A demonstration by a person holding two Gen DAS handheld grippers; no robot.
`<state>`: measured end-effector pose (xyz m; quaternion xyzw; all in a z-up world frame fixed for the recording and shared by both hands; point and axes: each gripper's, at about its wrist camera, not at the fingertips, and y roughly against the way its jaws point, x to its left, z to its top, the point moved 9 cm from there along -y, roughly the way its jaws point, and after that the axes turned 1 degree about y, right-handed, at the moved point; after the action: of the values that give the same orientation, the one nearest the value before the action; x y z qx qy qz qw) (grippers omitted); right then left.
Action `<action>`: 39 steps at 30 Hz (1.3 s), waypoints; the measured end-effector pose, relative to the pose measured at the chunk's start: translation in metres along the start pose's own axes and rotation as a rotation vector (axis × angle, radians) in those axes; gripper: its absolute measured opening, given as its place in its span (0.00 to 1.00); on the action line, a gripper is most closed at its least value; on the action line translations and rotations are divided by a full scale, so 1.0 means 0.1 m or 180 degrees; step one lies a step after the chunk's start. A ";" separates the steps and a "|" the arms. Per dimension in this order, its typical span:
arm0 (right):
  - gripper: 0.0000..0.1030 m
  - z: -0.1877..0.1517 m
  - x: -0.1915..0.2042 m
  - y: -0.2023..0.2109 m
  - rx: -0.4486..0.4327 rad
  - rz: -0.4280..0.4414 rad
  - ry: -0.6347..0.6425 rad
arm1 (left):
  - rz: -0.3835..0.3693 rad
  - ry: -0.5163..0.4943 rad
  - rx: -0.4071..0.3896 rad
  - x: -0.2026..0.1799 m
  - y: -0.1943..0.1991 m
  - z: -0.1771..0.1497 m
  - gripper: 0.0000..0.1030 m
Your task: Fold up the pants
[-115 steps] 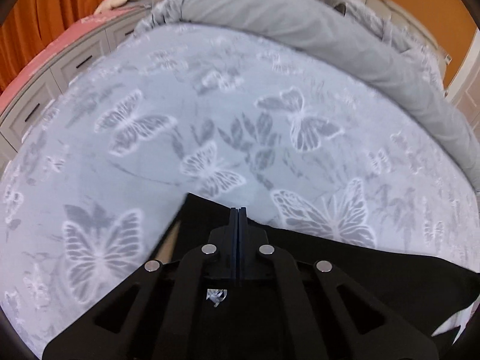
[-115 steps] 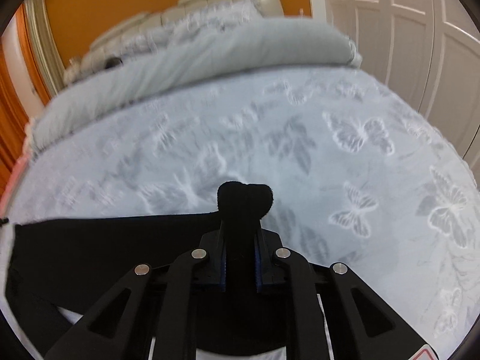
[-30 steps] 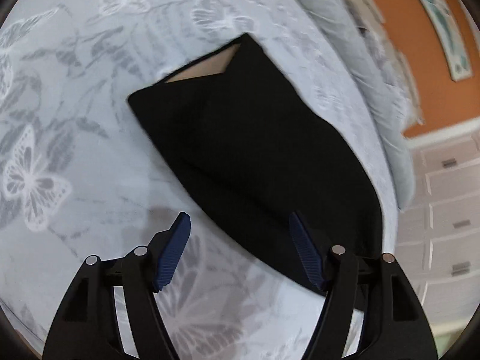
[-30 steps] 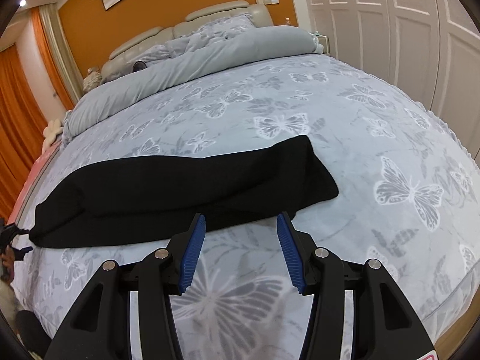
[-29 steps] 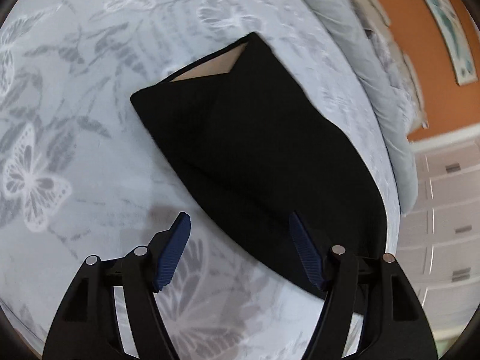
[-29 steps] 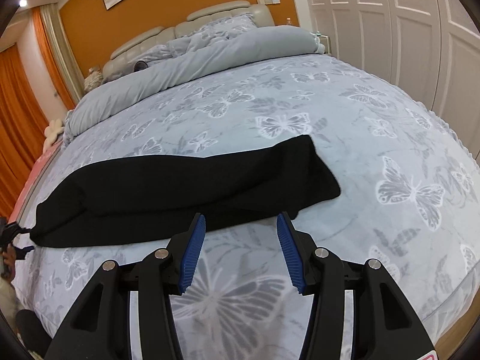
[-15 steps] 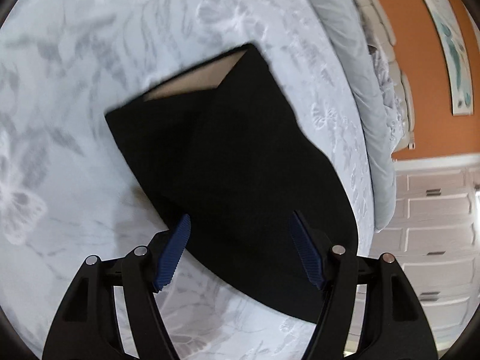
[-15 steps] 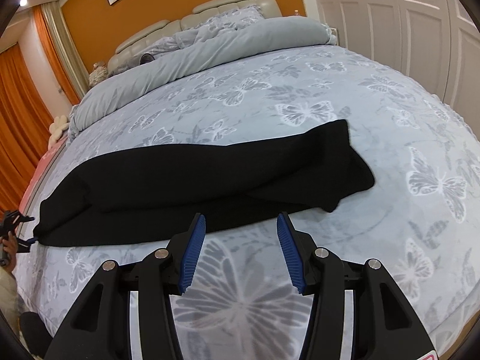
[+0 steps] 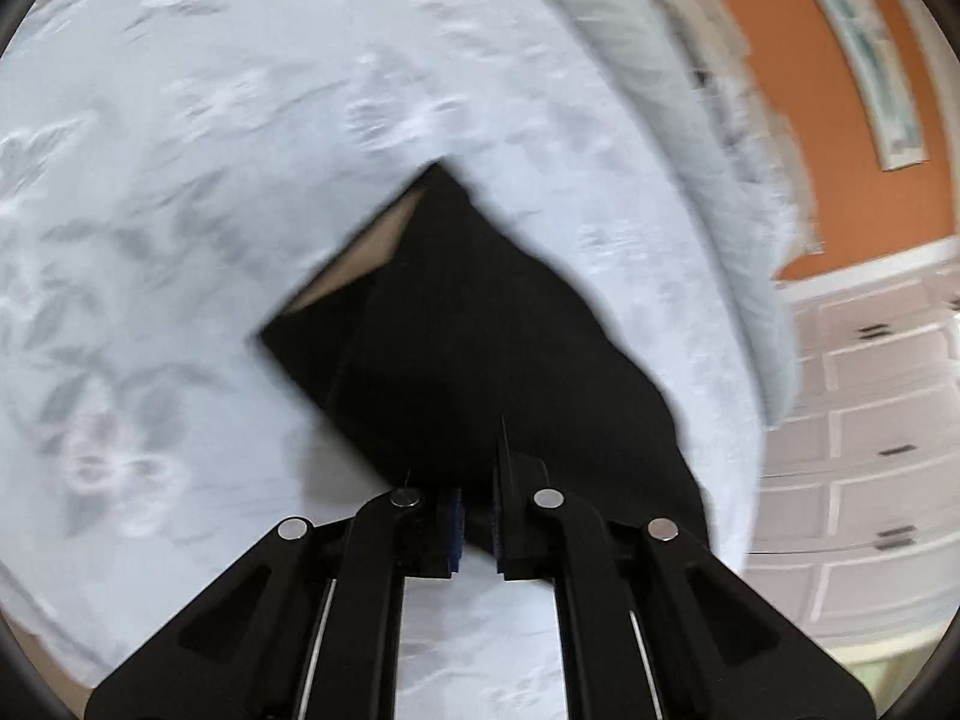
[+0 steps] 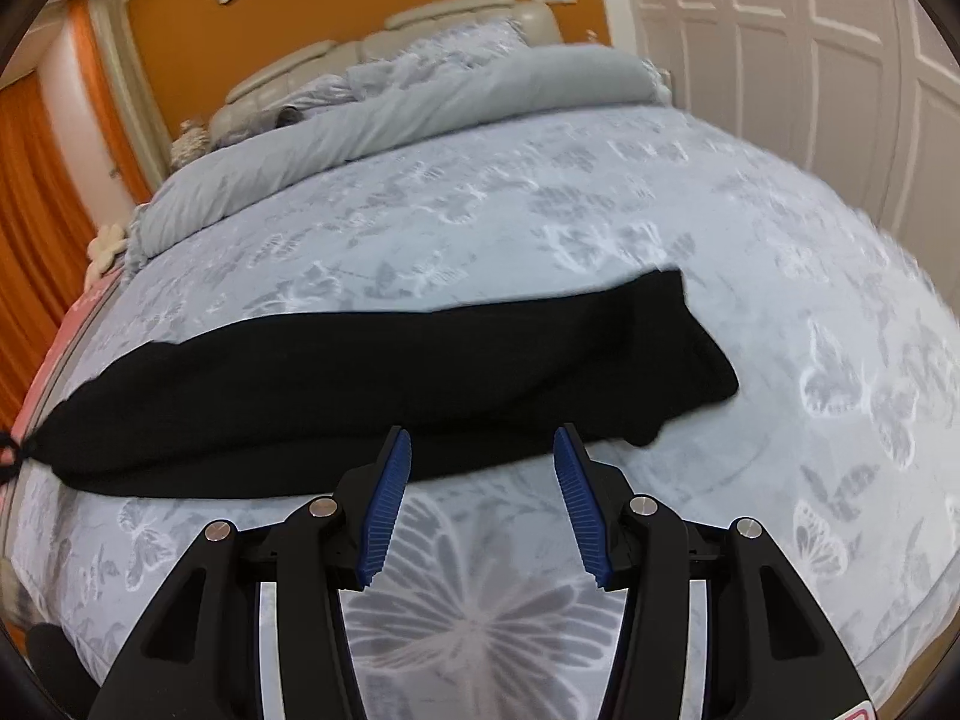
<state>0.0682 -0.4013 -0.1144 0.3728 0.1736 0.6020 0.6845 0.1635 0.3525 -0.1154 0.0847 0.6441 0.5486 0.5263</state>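
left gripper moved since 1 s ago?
Yes. The left gripper has advanced onto the black pants, which lie on the butterfly bedspread, and its jaws have closed on their near edge.

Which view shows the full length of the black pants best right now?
The right wrist view: the black pants lie stretched across the bed, both ends visible. The blurred left wrist view shows only the waistband end.

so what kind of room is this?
A bedroom, most likely: a bed with butterfly-print bedspread, a padded headboard behind a rolled duvet, and white wardrobe doors.
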 end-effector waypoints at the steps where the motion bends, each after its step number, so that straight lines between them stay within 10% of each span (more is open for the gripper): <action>1: 0.48 -0.03 -0.05 -0.03 0.0024 0.0000 -0.0066 | 0.0199 0.0004 0.0047 0.14 -0.11 -0.01 0.11; 3: 0.48 -0.08 -0.14 -0.07 0.0072 -0.0023 -0.0158 | 0.0502 0.0079 0.0220 0.43 -0.35 -0.12 0.12; 6: 0.48 -0.09 -0.27 -0.05 0.0110 -0.0118 -0.0126 | 0.0317 0.0310 -0.0077 0.43 -0.22 -0.22 0.12; 10: 0.59 0.12 -0.51 -0.09 0.0060 -0.0210 -0.0176 | 0.0649 -0.0163 -0.0821 -0.03 0.27 -0.38 0.25; 14: 0.63 0.29 -0.68 -0.45 0.0261 -0.0170 -0.0356 | 0.0586 -0.0724 -0.1048 -0.79 0.27 -0.66 0.48; 15: 0.57 0.33 -0.68 -0.52 0.0240 -0.0203 -0.0314 | 0.0516 -0.0819 -0.1061 -0.92 0.25 -0.70 0.48; 17: 0.08 0.48 -0.55 -0.62 0.0187 -0.0085 -0.0073 | 0.0373 -0.1018 -0.1061 -1.26 0.11 -0.87 0.50; 20: 0.06 1.10 -0.30 -0.14 -0.0571 0.0115 0.0219 | 0.0109 -0.1212 -0.0950 -1.70 -0.16 -1.16 0.52; 23: 0.15 1.40 -0.16 0.34 -0.1163 -0.0195 0.0892 | -0.0005 -0.1359 -0.0850 -1.94 -0.42 -1.34 0.53; 25: 0.44 1.22 -0.47 0.09 -0.0785 -0.0720 0.1187 | 0.0006 -0.1436 -0.0784 -1.95 -0.63 -1.44 0.53; 29: 0.42 0.43 -1.38 -0.36 0.0177 -0.1120 0.0644 | 0.0136 -0.1511 -0.0638 -1.86 -0.88 -1.57 0.53; 39: 0.56 0.38 -0.94 -0.20 0.0003 -0.0074 -0.0329 | 0.0514 -0.1647 -0.1182 -1.79 -0.77 -1.46 0.72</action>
<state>0.0881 -0.5027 -0.1233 0.4017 0.1427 0.5739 0.6993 0.1638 0.1099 -0.0945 0.1746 0.3691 0.6569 0.6338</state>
